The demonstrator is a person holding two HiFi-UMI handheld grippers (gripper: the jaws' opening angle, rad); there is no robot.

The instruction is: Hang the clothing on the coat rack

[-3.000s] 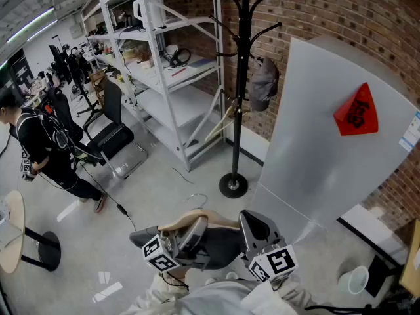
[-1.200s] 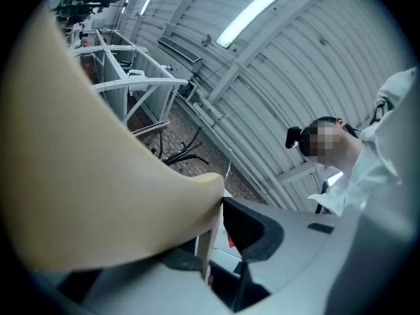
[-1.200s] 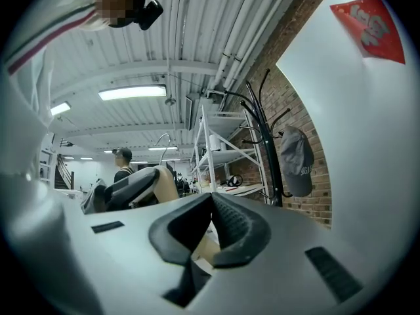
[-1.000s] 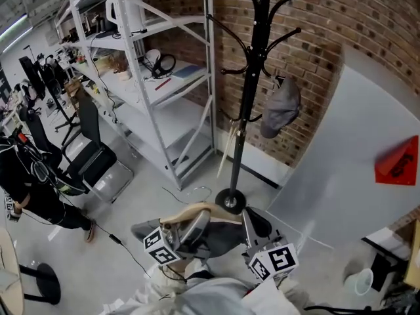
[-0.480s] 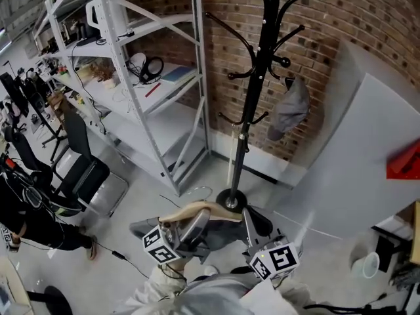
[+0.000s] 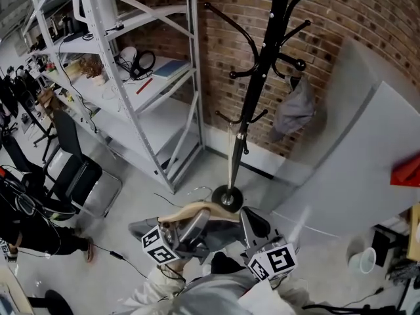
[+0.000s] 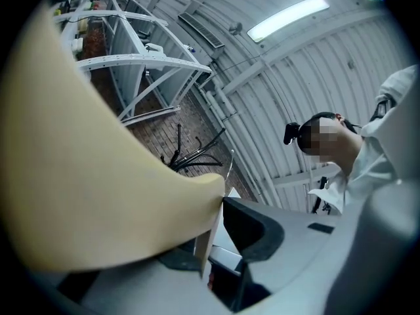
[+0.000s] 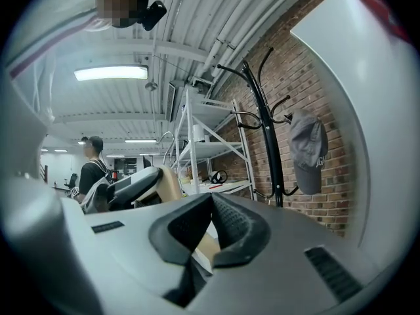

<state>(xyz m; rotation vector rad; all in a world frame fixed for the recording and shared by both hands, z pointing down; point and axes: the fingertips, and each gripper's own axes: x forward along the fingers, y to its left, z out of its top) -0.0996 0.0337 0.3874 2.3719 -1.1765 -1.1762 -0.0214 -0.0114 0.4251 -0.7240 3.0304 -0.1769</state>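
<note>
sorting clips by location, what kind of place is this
Likely a lab or workshop in an industrial building: white metal shelving holding headphones and gear, an office chair, a bare brick wall, and a strip light on a corrugated ceiling.

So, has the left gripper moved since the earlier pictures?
Yes. Judged against the coat rack's round base in the head view, the left gripper, its jaws shut on the wooden hanger, has come forward, closer to that base.
</note>
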